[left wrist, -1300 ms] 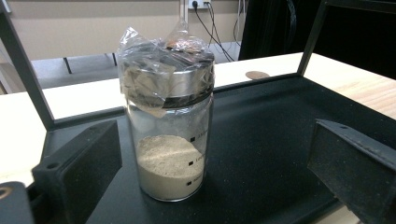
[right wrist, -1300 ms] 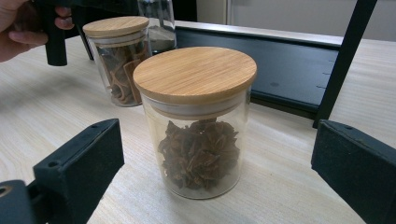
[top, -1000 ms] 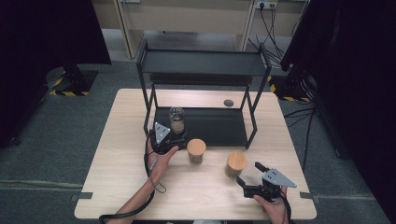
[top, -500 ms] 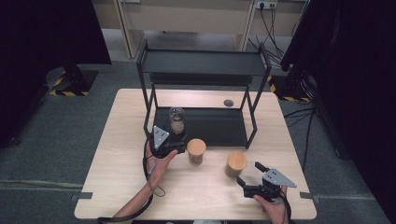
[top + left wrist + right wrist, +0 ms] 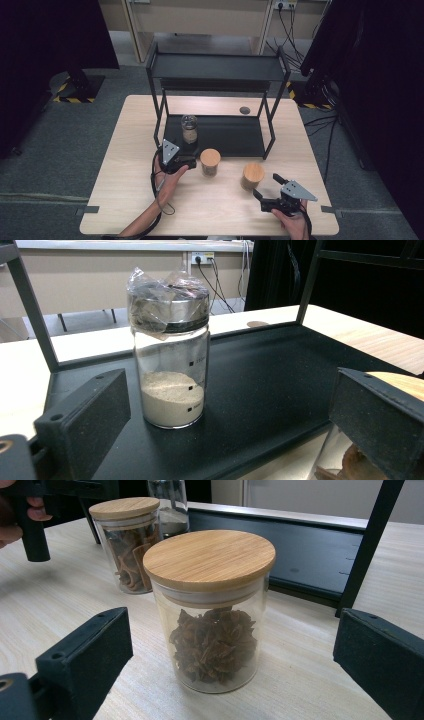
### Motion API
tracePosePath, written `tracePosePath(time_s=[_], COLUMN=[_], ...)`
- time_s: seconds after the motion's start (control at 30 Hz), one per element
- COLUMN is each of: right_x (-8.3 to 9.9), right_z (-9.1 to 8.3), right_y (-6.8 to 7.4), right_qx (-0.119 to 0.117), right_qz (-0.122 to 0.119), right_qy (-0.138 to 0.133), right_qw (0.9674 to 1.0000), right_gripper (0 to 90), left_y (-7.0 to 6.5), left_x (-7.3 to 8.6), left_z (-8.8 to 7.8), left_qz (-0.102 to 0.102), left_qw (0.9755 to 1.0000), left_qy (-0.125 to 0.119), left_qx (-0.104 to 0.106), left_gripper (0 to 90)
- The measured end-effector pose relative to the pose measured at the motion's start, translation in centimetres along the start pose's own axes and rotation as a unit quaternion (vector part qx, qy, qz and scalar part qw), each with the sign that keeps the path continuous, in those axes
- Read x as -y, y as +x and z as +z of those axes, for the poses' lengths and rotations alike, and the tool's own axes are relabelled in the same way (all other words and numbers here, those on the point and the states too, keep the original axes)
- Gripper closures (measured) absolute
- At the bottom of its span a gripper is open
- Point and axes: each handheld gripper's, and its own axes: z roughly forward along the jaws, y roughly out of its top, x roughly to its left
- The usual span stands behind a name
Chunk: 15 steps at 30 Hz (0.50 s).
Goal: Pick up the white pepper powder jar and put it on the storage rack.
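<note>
Item 1: powder jar (image 5: 170,350). Tall clear glass cylinder with a dark lid wrapped in crinkled film, about a third full of pale powder. It stands upright on the lower tray of the black rack (image 5: 235,137), near its front left corner. Small dark graduation marks run down the glass; they are too small to read. The left gripper (image 5: 176,161) sits on the desk (image 5: 130,150) just in front of it, fingers spread wide, the jar centred in the gap but farther off, untouched. Judged purpose: the spread is set to take the jar's body from the side.

Item 2: star-anise jar (image 5: 212,610). Short glass jar, bamboo lid, dark star-shaped pods inside. It stands upright on the desk in front of the rack's right front leg. The right gripper (image 5: 272,192) lies just before it with fingers wide, one to each side, not in contact. The jar appears lined up for a side grasp below the lid. No label is visible.

Item 3: second bamboo-lidded jar (image 5: 210,162). Holds brown curled bark-like pieces. It stands on the desk just beside the left gripper, apart from item 2. No label.

Item 4: rack, two tiers of black metal, upper shelf bare. It likely serves as storage for the jars.

Item 5: round dark cable port (image 5: 244,110) in the desk behind the rack. No brand or legible writing anywhere.
</note>
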Motion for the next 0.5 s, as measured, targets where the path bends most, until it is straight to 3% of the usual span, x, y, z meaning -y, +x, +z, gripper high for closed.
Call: tracePosePath(time_s=[0.5], right_x=[0.0], right_z=[0.0], right_y=[0.0], right_qx=[0.000], right_qz=[0.000], right_qy=[0.000], right_qw=[1.0000], right_gripper=[2.6], left_y=[-0.1], left_x=[0.9], left_z=[-1.2], left_qz=[0.000], left_qw=[1.0000], left_qy=[0.004], left_qx=[0.007], left_gripper=[2.5])
